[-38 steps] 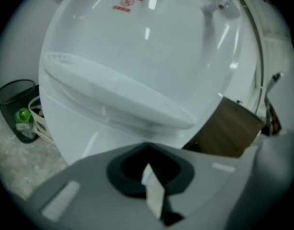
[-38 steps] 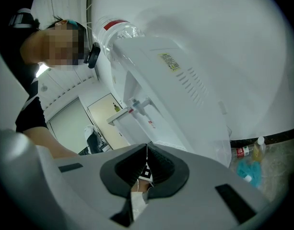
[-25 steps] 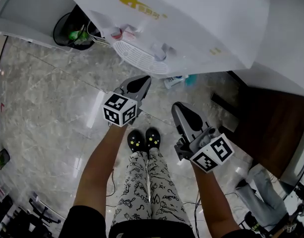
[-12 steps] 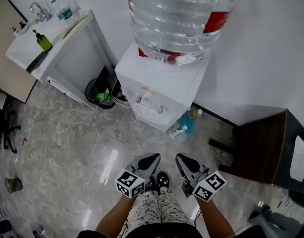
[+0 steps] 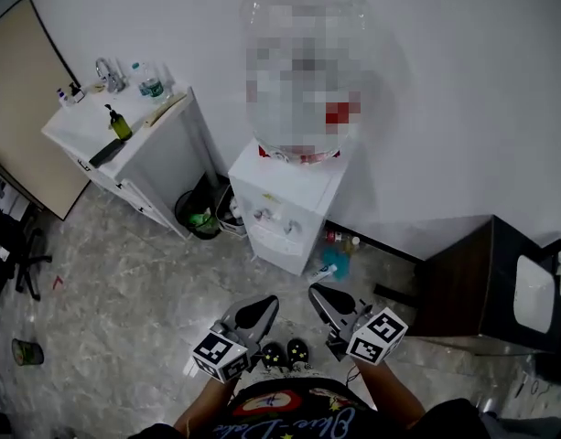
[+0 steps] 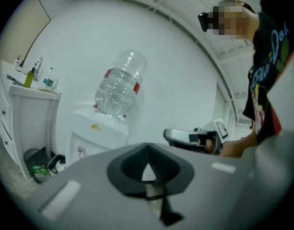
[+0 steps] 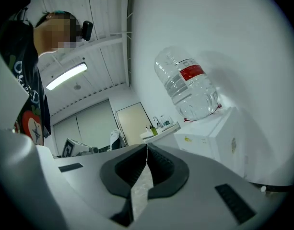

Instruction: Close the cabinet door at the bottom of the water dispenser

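Both tools pressed together, held low before the water dispenser point(image 5: 294, 199).
The left tool point(image 5: 262, 304) has its jaws closed tip to tip with nothing between them, and the right tool point(image 5: 320, 294) is closed and empty in the same way. The 2 sit side by side above the marble floor point(image 5: 124, 300), pointing toward the water dispenser and well apart from it. The dispenser stands against the white wall with 1 clear bottle point(image 7: 187, 87) upended on top. The cabinet door point(image 5: 282, 250) at its bottom faces the tools, too small to tell shut from ajar. Just left of the dispenser in the head view is a black bin point(image 5: 198, 216), and beyond that a white sink cabinet point(image 5: 147, 167). Right of the dispenser stands a dark wooden cabinet point(image 5: 463, 286).
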The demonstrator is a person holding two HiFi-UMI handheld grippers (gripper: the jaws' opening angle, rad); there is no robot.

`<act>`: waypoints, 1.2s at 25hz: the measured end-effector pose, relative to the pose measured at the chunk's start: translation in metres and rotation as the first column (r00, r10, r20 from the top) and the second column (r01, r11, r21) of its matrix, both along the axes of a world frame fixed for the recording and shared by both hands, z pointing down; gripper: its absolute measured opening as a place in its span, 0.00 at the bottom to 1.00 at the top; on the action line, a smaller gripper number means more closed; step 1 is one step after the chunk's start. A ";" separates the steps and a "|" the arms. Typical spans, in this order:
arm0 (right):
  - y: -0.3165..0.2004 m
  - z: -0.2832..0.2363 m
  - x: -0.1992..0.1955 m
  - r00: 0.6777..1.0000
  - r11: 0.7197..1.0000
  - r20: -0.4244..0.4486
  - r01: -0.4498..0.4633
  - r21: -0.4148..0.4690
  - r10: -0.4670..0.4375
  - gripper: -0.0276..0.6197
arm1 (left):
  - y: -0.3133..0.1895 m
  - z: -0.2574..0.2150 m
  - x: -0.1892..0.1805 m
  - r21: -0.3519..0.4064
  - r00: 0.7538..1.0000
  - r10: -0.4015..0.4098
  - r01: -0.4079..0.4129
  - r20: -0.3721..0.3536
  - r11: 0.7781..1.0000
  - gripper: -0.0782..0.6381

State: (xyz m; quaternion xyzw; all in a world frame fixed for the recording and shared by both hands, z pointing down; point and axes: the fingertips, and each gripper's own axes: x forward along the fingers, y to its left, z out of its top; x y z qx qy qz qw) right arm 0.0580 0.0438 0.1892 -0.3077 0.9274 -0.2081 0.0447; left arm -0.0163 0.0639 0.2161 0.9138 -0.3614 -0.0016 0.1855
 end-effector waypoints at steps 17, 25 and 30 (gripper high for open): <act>0.038 -0.015 -0.005 0.995 0.995 -0.023 0.101 0.009 -0.101 0.07 | 0.027 -0.027 -0.018 0.037 0.998 -0.070 0.070 0.000 0.997 0.11; 0.039 -0.015 -0.012 0.993 0.993 -0.013 0.114 0.003 -0.114 0.07 | 0.032 -0.029 -0.023 0.053 0.996 -0.072 0.070 0.046 0.996 0.11; 0.039 -0.010 -0.012 0.994 0.994 -0.012 0.105 -0.017 -0.105 0.07 | 0.032 -0.029 -0.026 0.064 0.997 -0.065 0.062 0.046 0.996 0.11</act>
